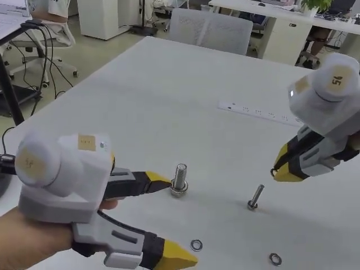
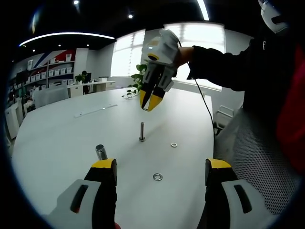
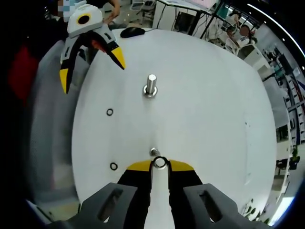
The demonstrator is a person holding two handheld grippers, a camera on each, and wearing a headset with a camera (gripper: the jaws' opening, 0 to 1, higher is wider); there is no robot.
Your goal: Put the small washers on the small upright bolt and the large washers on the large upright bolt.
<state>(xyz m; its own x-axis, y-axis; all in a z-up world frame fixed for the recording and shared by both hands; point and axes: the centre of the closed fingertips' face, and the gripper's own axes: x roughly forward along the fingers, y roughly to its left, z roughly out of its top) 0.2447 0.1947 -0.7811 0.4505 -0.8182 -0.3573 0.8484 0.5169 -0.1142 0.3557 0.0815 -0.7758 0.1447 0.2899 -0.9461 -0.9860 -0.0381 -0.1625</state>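
The large upright bolt [image 1: 179,179] [image 2: 101,152] [image 3: 150,86] stands mid-table with a washer at its base. To its right stands the small bolt [image 1: 255,197] [image 2: 142,131] [image 3: 153,151]. My right gripper [image 1: 286,172] [image 3: 160,164] [image 2: 151,102] hangs a little above the small bolt, shut on a washer [image 3: 160,162]. My left gripper [image 1: 169,220] [image 2: 160,166] [image 3: 90,55] is open beside the large bolt with nothing between its fingers. Two loose washers lie on the table: one [image 1: 196,244] [image 2: 157,177] [image 3: 110,112] just ahead of the left gripper's jaws, the other [image 1: 275,259] [image 2: 174,144] [image 3: 114,166] near the small bolt.
A white power strip [image 1: 259,112] lies on the white table [image 1: 169,101] behind the bolts. A mesh chair [image 1: 211,29] stands at the far edge, and desks and cables sit beyond it. The near table edge is close to the loose washers.
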